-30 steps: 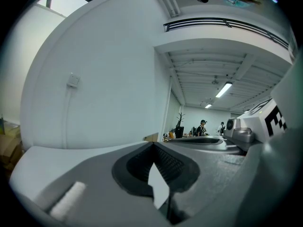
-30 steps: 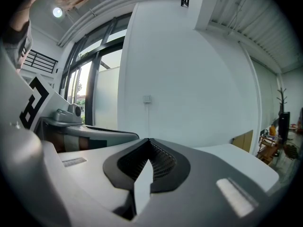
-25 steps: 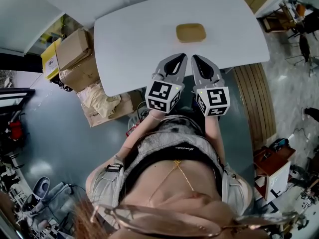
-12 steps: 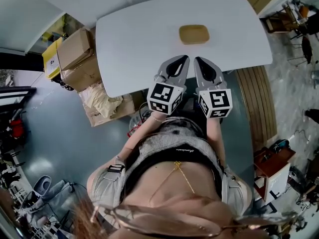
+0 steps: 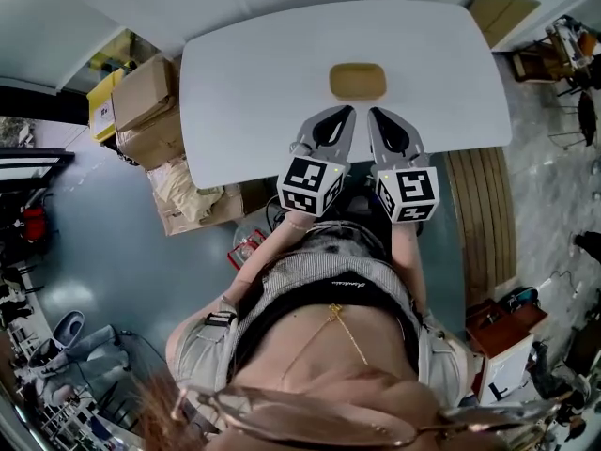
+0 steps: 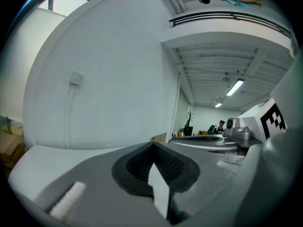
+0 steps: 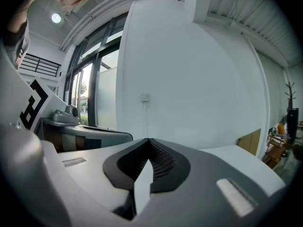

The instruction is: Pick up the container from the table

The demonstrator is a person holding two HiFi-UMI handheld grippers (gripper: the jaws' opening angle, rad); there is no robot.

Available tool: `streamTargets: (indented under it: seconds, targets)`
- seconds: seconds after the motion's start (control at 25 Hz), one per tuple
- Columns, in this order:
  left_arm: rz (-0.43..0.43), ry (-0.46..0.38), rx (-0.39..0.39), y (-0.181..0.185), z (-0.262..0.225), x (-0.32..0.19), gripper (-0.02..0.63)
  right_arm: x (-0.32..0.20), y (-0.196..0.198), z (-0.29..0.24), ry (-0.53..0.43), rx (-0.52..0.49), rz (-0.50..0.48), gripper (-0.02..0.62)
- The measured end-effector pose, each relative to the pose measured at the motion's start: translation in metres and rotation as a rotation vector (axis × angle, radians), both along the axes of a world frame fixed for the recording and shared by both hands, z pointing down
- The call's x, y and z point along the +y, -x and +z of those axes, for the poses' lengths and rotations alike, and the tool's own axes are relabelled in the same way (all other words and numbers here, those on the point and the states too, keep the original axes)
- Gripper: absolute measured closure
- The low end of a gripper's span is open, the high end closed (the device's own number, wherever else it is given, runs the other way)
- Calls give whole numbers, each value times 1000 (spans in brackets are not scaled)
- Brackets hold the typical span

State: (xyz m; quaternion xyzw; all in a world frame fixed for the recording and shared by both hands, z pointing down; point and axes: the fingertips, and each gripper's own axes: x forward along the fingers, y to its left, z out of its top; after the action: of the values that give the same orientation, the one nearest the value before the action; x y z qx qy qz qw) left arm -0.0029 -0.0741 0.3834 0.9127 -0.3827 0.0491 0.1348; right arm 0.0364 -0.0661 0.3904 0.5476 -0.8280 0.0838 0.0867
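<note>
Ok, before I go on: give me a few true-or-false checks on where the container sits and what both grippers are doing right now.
1. The container lies on the table, just ahead of both grippers and touched by neither. True.
2. The left gripper is shut on the container. False: its fingers are together with nothing between them.
3. The right gripper is wide open. False: its fingers are shut and it is empty.
4. Cardboard boxes stand beside the table's left edge in the head view. True.
</note>
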Motion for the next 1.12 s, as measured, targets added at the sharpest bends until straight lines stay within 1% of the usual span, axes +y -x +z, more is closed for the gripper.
streamTargets:
  seconds: [0.28, 0.56, 0.88, 1.12]
  targets:
    - [-67, -11, -9, -34, -5, -21, 604, -25, -34, -4, 1, -6, -76, 569]
    - [-135, -22, -24, -61, -9, -34, 604, -39, -57, -2, 12, -9, -150, 569]
    - [-199, -14, -38, -95, -6, -34, 604, -45, -86, 3, 40, 8, -240, 569]
    - [-259, 2, -47, -106, 1, -30, 604, -43, -96, 10, 52, -3, -301, 569]
